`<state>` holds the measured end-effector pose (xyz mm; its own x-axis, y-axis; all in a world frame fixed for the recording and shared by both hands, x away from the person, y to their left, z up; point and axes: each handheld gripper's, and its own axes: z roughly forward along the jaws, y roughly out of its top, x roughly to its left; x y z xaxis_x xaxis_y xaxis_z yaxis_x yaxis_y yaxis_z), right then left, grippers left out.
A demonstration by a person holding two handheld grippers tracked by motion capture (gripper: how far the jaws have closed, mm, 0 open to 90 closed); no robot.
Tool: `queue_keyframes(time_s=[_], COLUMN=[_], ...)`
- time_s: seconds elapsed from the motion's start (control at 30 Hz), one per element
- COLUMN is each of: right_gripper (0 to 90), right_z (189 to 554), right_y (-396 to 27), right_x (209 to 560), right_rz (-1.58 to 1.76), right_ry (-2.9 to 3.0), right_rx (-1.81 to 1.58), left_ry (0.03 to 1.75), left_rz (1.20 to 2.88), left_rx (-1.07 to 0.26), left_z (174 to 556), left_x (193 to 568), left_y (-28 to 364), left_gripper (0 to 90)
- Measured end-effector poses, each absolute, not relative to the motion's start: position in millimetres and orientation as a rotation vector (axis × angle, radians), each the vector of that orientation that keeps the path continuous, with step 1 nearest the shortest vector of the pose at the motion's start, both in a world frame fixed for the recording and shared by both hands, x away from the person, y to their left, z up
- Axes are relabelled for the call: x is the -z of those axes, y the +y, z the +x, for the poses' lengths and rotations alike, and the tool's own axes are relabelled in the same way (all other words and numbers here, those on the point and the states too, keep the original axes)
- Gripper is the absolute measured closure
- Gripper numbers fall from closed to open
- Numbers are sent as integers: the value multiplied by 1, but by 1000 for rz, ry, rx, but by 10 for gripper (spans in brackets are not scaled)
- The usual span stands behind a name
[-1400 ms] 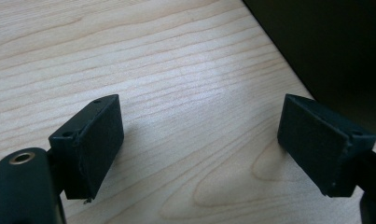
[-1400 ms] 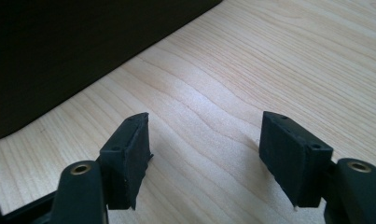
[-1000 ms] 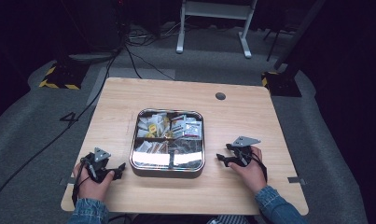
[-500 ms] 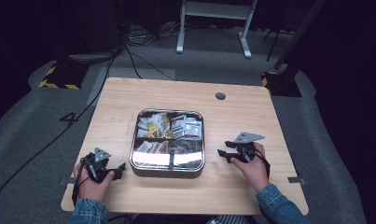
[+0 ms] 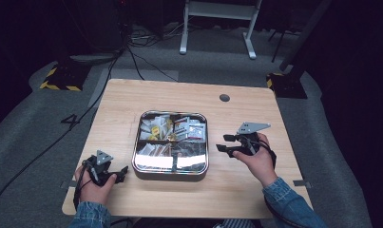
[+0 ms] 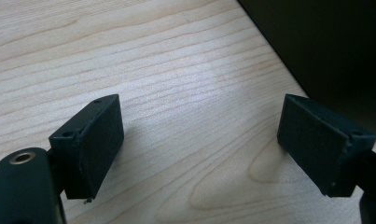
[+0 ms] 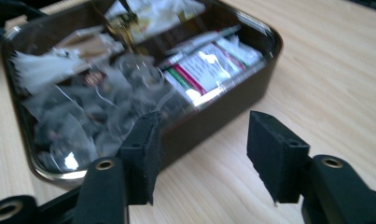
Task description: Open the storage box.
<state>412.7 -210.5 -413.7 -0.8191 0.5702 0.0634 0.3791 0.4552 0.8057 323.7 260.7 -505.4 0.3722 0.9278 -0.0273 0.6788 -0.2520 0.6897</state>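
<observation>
You are holding the right gripper, jaws just opening, empty, at centre-right beside the tin; clear its rim before reaching a packet.

Light wooden table, metal tray of packets, apparently centred

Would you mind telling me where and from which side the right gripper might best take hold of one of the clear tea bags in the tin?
Probably from above: the tin has raised walls all round, so a level approach is blocked. The clear tea bags lie loosely heaped in the compartment nearest the right gripper, whose jaws stand open and empty; pinching a raised, crumpled edge at the heap's top looks easiest.
</observation>
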Motion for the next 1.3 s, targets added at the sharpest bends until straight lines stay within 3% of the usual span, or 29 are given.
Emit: queue_keyframes(time_s=[0.33,0.87,1.3], right_gripper=[395,354,432], right_z=[418,438,453], right_y=[-166,-105,-62], right_x=[400,407,424], right_rz=[691,639,602], right_ry=[2525,2611,2677], right_rx=[-1373,-1313,-1240], left_ry=[1378,1371,1362], left_rz=[2021,2028,2027], left_rx=[-517,-515,-513], left_z=[323,326,329], left_x=[505,505,506], left_y=[260,260,258], left_gripper=[150,145,145])
